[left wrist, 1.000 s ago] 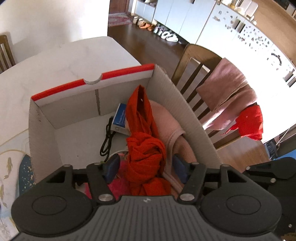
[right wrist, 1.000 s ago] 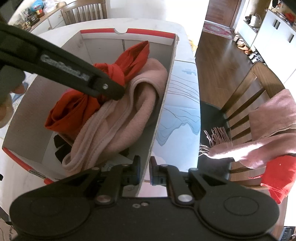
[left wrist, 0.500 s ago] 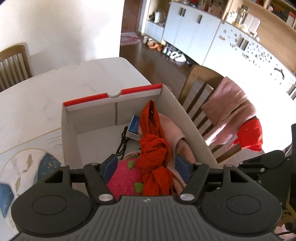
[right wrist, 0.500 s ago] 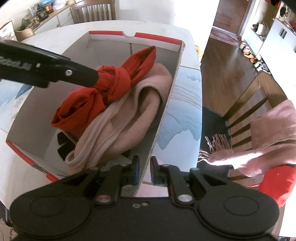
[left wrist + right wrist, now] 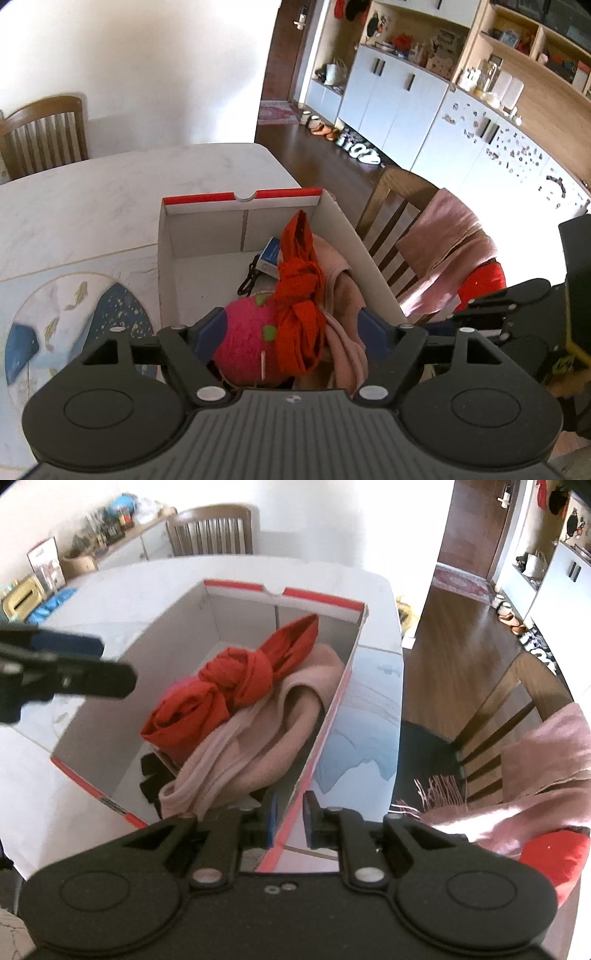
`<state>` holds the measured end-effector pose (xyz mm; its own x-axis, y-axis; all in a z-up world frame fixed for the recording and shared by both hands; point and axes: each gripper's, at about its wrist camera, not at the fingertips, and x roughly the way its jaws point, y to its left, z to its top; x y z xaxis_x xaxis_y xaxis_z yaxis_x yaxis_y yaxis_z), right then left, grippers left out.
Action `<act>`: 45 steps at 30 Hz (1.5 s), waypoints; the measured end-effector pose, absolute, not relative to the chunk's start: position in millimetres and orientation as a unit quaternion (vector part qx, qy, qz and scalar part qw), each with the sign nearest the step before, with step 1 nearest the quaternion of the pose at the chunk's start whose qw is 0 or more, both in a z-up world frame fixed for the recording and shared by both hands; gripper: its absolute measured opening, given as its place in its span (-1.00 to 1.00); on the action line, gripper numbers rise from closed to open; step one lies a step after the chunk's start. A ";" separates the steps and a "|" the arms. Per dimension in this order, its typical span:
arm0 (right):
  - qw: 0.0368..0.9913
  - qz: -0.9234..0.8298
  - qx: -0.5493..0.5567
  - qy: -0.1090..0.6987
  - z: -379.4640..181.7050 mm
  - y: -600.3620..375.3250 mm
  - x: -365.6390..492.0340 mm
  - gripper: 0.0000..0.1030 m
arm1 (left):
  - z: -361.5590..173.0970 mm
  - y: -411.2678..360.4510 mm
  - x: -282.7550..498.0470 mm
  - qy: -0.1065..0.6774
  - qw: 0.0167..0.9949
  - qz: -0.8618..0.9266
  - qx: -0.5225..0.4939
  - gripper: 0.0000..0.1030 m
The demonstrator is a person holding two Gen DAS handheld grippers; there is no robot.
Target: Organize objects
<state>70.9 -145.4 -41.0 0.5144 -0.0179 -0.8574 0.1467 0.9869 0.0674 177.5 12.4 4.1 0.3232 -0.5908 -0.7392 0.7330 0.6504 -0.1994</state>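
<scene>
The left gripper [image 5: 293, 332] hangs above the near end of a cardboard box [image 5: 166, 258], and its jaws are wide apart and opening more, with nothing pressed between them. Right under the gap, in the box, sit a fuzzy pink ball [image 5: 245, 347] with green spots and a knotted red cloth [image 5: 301, 295]. The red cloth lies just to the right of the ball and touches it. To the right of the red cloth, close to the right jaw, a soft pink cloth [image 5: 345, 295] is bunched against the box wall. Past the jaws, farther into the box, lie a black cord [image 5: 251, 275] and a small blue and white pack [image 5: 271, 256]. The box stands on a white counter [image 5: 92, 206] with a fish picture mat [image 5: 74, 314] to the left of the jaws. The right gripper [image 5: 290, 818] is at the near long wall of the box. Its jaws are only a little apart and are opening, with the thin wall standing up between them; the pads do not look pressed on it. Ahead and left of these jaws, the red cloth lies on top of the pink cloth in the box. To the right, off the counter, a wooden chair [image 5: 509, 709] holds a pink scarf [image 5: 535, 768] with a fringe.
</scene>
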 end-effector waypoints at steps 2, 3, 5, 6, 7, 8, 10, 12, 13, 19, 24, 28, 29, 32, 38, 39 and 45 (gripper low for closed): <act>0.871 -0.045 0.072 0.484 -37.3 -145.7 66.4 -0.68 | 4.2 18.2 172.7 0.415 0.810 -0.408 0.074 0.58; 0.873 -0.044 0.075 0.479 -34.8 -145.3 63.7 -0.67 | 4.5 20.2 170.6 0.414 0.811 -0.408 0.071 0.58; 0.880 -0.040 0.086 0.466 -29.3 -143.9 59.0 -0.59 | 4.8 23.5 165.7 0.409 0.813 -0.408 0.072 0.61; 0.883 -0.038 0.091 0.459 -26.7 -142.6 56.6 -0.56 | 4.4 26.3 162.9 0.407 0.814 -0.408 0.072 0.62; 0.886 -0.037 0.096 0.451 -23.9 -141.1 54.6 -0.52 | 4.4 28.1 161.5 0.406 0.814 -0.410 0.072 0.64; 0.890 -0.037 0.099 0.444 -21.3 -139.0 52.8 -0.52 | 4.6 30.3 161.0 0.405 0.813 -0.412 0.072 0.65; 0.896 -0.039 0.108 0.429 -16.4 -135.1 49.7 -0.48 | 5.4 35.9 158.9 0.402 0.812 -0.418 0.071 0.66; 0.901 -0.039 0.117 0.416 -11.3 -129.5 46.4 -0.38 | 6.4 42.5 157.8 0.398 0.812 -0.421 0.071 0.69; 0.903 -0.036 0.119 0.411 -9.1 -126.7 44.7 -0.32 | 6.7 46.1 157.1 0.397 0.812 -0.422 0.070 0.72; 0.915 -0.036 0.119 0.383 1.2 -108.3 38.6 -0.19 | 10.8 63.1 152.7 0.380 0.815 -0.431 0.072 0.94; 0.924 -0.063 0.126 0.355 5.0 -100.7 30.0 0.06 | 9.5 74.3 152.2 0.372 0.816 -0.435 0.080 0.97; 0.929 -0.073 0.127 0.341 6.0 -94.7 23.7 0.17 | 10.7 82.4 150.2 0.366 0.814 -0.443 0.079 0.99; 0.930 -0.074 0.128 0.337 6.5 -93.1 22.2 0.23 | 11.3 83.7 149.5 0.364 0.814 -0.445 0.080 0.99; 0.933 -0.077 0.129 0.327 7.9 -88.4 17.8 0.42 | 12.3 88.9 147.6 0.361 0.812 -0.453 0.074 0.99; 0.938 -0.081 0.129 0.310 10.0 -78.6 9.9 0.85 | 16.4 96.6 143.0 0.351 0.812 -0.462 0.067 0.99; 0.940 -0.080 0.129 0.306 10.0 -76.7 8.6 0.87 | 16.9 97.5 141.8 0.348 0.812 -0.463 0.068 0.99; 0.945 -0.084 0.129 0.288 11.0 -67.5 0.7 0.98 | 19.4 104.1 134.5 0.326 0.822 -0.461 0.074 0.99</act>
